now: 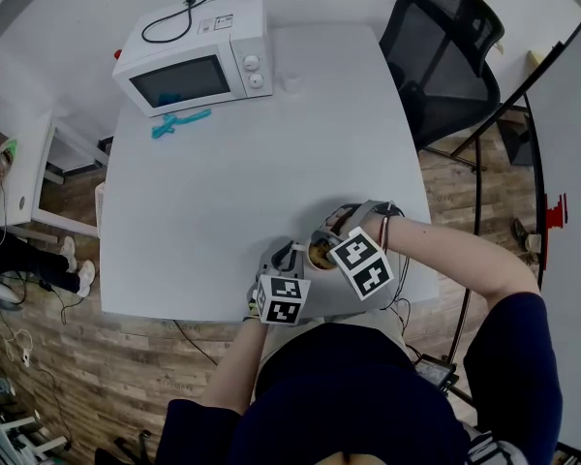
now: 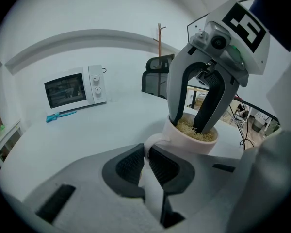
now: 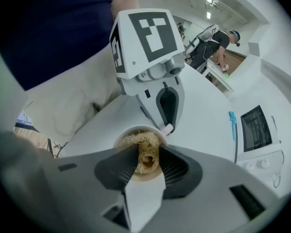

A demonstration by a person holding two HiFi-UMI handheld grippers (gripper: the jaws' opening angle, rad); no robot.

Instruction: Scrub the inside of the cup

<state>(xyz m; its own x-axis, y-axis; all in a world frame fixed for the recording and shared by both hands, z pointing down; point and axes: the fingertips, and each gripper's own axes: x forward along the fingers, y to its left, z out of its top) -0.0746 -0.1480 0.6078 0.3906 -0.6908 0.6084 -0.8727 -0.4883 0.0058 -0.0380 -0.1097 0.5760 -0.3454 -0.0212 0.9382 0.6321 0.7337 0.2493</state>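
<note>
Cup [image 2: 191, 143] stood upright on the white table [image 1: 223, 201], close to the front edge, right of its middle and short of the front right corner. Left gripper [image 2: 146, 153] had its jaws nearly closed, clamped on the cup's handle [image 2: 153, 141], pads pressing both sides of the loop. Right gripper [image 3: 148, 155] pointed steeply down into the cup mouth, both fingers dipped inside. Its jaws stood wide apart, with a tan fibrous scrubber [image 3: 146, 160] filling the gap between them and touching both pads; no clear squeeze showed. More of the fibres spread across the inside of the cup under the fingers. The two grippers sat side by side, almost touching, at the person's lap side of the table. At the far left corner sat a microwave [image 1: 194, 68], with a teal tool [image 1: 180, 122] lying just in front of it. Black chair [image 1: 445, 51] stood off the far right corner.
</note>
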